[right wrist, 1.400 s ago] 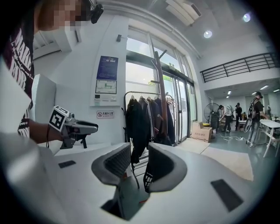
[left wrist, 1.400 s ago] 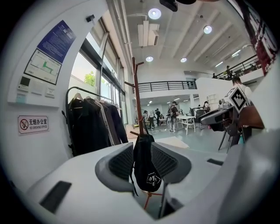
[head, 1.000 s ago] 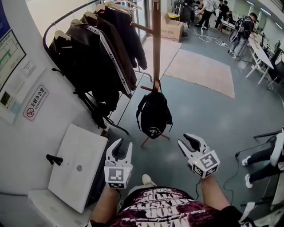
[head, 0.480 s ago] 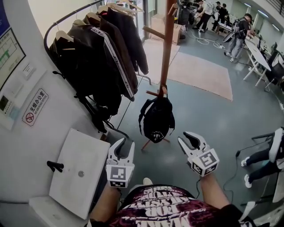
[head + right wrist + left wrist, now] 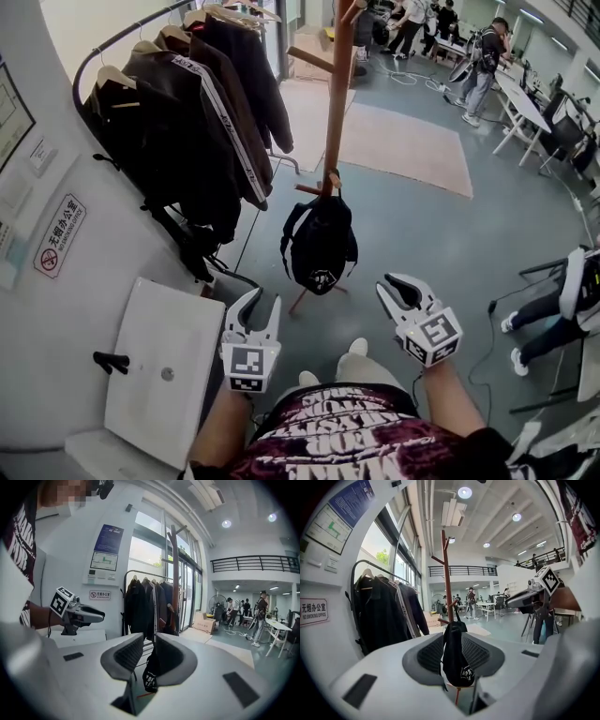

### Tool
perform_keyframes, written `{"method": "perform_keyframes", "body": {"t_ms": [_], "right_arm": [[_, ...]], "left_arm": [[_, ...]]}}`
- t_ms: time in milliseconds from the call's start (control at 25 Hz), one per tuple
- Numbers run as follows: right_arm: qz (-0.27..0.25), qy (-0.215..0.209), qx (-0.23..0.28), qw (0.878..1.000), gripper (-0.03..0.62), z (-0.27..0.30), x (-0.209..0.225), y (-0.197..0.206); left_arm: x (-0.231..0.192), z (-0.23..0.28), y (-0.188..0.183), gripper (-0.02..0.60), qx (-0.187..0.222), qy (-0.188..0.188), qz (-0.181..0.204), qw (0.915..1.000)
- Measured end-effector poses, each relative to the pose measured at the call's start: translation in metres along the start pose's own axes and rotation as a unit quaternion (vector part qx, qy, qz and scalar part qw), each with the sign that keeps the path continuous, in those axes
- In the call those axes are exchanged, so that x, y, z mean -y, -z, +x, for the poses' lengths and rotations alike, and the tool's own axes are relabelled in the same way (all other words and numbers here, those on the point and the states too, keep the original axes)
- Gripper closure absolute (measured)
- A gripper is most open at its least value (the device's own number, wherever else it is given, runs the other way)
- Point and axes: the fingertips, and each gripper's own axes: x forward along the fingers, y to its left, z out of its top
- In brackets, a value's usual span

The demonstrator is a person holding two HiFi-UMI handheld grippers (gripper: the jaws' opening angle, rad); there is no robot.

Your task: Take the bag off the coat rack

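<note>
The bag (image 5: 319, 246) hangs from a low peg (image 5: 317, 187) on the rack (image 5: 336, 103), well ahead of both tools and roughly between them. The left tool (image 5: 262, 305) is spread wide and empty. The right tool (image 5: 392, 289) has just been closing its jaws on nothing, though a gap remains. If that gap gets narrower, it may not fit over the strap. I'd judge a sideways tug, not a lift, could snag the peg and tip the rack.
</note>
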Motion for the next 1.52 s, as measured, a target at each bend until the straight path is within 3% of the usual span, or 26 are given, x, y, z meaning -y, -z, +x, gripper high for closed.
{"method": "perform_keyframes", "body": {"t_ms": [680,1520], "right_arm": [[-0.004,-0.028,-0.015,0.999,0.511,0.047,0.007,0.000],[0.023,-0.052,-0.021,0.998,0.516,0.112,0.088,0.008]], "left_arm": [[-0.016,0.012,0.014,0.459,-0.023,-0.012,-0.022,0.9994],[-0.005,0.132,-0.009,0.466,-0.042,0.024,-0.011,0.9988]]}}
